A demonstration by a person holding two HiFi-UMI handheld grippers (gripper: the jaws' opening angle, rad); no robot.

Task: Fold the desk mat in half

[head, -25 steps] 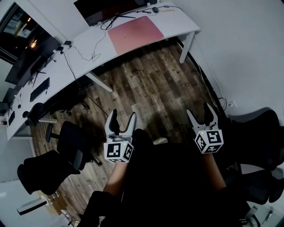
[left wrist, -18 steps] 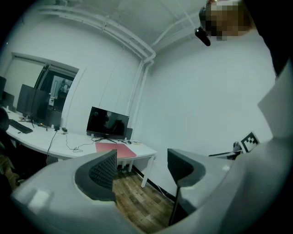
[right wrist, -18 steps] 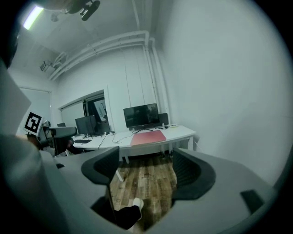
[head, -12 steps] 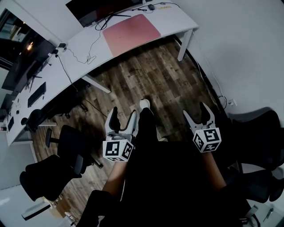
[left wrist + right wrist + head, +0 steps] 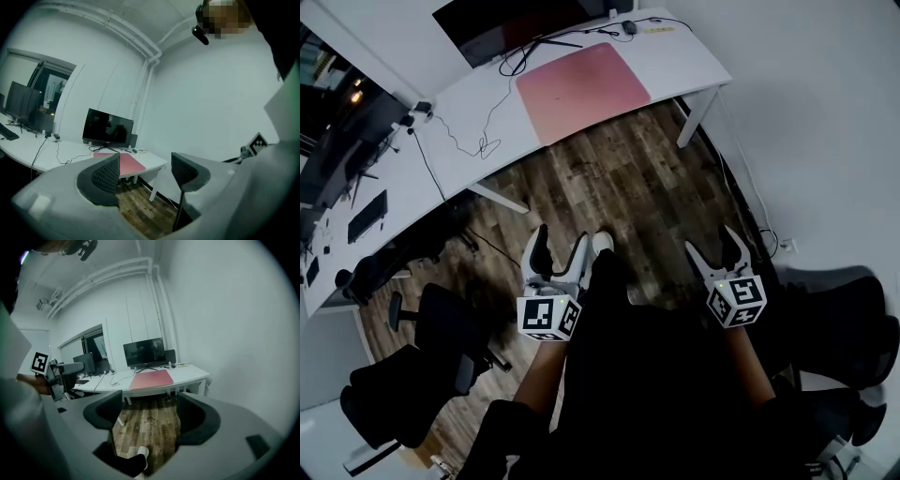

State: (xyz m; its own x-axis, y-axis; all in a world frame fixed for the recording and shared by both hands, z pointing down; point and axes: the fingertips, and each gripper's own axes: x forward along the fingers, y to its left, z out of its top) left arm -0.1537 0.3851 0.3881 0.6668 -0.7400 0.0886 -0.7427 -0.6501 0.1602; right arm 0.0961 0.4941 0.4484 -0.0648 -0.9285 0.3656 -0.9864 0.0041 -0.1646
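A pink desk mat [image 5: 582, 86] lies flat and unfolded on the white desk [image 5: 684, 58], in front of a dark monitor [image 5: 517, 21]. The same pink mat [image 5: 130, 163] shows far off in the left gripper view, and the mat [image 5: 152, 379] lies ahead in the right gripper view. Both grippers hang well short of the desk, above the wooden floor. My left gripper [image 5: 556, 249] is open and holds nothing. My right gripper [image 5: 712, 244] is also open and empty.
Cables [image 5: 478, 141] trail over the desk left of the mat. Black office chairs [image 5: 431, 328] stand at the left, another chair [image 5: 848, 319] at the right. The desk leg [image 5: 694, 117] stands near the white wall. The person's white shoe [image 5: 601, 244] steps forward on the floor.
The person has stepped closer to the desk, a white shoe coming forward. Both grippers stay open and keep their pose in front of the body.
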